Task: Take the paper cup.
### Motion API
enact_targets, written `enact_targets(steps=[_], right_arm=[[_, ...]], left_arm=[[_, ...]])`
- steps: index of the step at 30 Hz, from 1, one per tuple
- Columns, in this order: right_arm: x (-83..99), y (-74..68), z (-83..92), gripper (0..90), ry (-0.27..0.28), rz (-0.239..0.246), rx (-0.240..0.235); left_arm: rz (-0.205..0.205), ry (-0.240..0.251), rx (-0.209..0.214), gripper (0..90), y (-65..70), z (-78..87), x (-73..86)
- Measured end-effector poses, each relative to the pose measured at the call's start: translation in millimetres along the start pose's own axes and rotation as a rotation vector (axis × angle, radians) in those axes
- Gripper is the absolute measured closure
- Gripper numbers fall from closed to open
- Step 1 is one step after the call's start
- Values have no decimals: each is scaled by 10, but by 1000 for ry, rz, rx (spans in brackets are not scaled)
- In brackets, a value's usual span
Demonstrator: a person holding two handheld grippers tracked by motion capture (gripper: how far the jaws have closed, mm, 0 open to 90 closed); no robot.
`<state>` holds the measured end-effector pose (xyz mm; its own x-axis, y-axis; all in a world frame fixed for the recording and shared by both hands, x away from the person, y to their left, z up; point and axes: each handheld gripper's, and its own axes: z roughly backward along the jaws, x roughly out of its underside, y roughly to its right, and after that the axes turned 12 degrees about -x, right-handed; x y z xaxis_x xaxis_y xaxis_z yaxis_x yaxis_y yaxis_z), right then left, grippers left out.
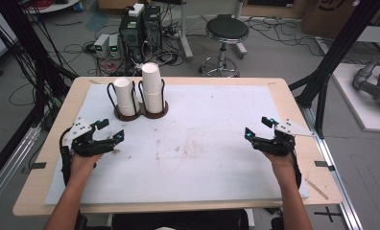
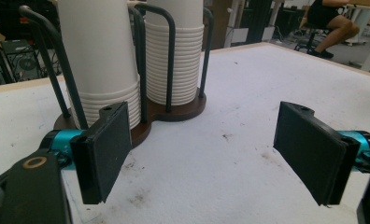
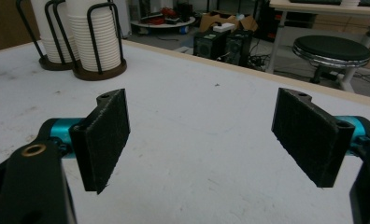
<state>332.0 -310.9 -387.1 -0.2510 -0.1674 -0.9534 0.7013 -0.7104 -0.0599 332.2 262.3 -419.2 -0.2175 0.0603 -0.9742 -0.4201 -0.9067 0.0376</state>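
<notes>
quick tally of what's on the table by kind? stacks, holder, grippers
Stacks of white paper cups: 2, a shorter left stack and a taller right stack
Dark double cup holder with wire uprights: 1
Hand-held grippers: 2, left gripper and right gripper, both open and holding nothing
White mat over the table: 1
Total: 6

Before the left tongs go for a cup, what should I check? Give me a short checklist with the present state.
1. Left tongs open: ok, jaws wide apart.
2. Left tongs hold nothing: ok.
3. Path to the shorter cup stack free: ok, only white mat between.
4. Holder upright on the mat: ok; black wire bars stand around both stacks, so a side grip looks awkward.
5. Right tongs out of the way: ok, open, far right.
6. Top cup loose in its stack: cannot tell.
</notes>
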Motion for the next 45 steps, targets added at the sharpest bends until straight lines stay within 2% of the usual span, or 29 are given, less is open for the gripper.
enact_targets(steps=[5, 10, 11, 13, 16, 17, 18, 20, 24, 25, 27, 28, 29, 30, 35, 36, 37, 38, 42, 45], right_arm=[[-80, -58, -87, 196, 7, 9, -35], [-178, -108, -238, 195, -22, 12, -75], [-222, -138, -340, 195, -36, 22, -105], [-237, -150, -373, 195, -38, 25, -113], [-326, -224, -536, 196, -30, 37, -134], [-326, -224, -536, 196, -30, 37, -134], [-386, -275, -623, 200, -21, 48, -149], [-405, -295, -649, 201, -20, 49, -156], [-528, -397, -851, 202, -9, 76, -190], [-528, -397, -851, 202, -9, 76, -190], [-588, -450, -969, 204, -5, 86, -198], [-608, -463, -1008, 247, -4, 90, -206], [-608, -463, -1008, 247, -4, 90, -206], [-639, -486, -1075, 279, 13, 97, -225], [-677, -516, -1248, 284, 19, 87, -230], [-695, -535, -1330, 339, 26, 82, -242], [-695, -535, -1330, 339, 26, 82, -242], [-717, -564, -1413, 383, 29, 88, -257], [-736, -601, -1518, 460, 41, 88, -257], [-720, -604, -1630, 589, 48, 59, -272]], left_arm=[[1, -1, 1, 191, 5, 10, 0], [-2, -4, 7, 190, 19, 2, 1], [-4, -9, 7, 191, 23, 0, 2], [-7, -8, 8, 190, 27, -6, 2], [-6, -7, 10, 191, 25, -9, 1], [-6, -6, 10, 191, 22, -10, 2], [-4, -7, 9, 190, 21, -11, 4], [0, -6, 9, 190, 21, -15, 6], [-1, -6, 13, 190, 22, -16, 6], [-1, -5, 17, 190, 20, -13, 4], [2, -4, 16, 191, 18, -6, 0], [2, -3, 13, 191, 14, -5, 0], [3, -4, 15, 191, 10, -3, 0], [5, -5, 14, 191, 7, -2, 0], [-1, -6, 14, 191, 9, 4, -1], [-5, -6, 13, 191, 7, 6, -1], [-5, -6, 13, 191, 6, 7, -1], [-6, -7, 12, 191, 5, 9, -1], [-6, -4, 8, 191, -4, 18, 1], [-10, -5, 9, 191, -15, 31, 1]])
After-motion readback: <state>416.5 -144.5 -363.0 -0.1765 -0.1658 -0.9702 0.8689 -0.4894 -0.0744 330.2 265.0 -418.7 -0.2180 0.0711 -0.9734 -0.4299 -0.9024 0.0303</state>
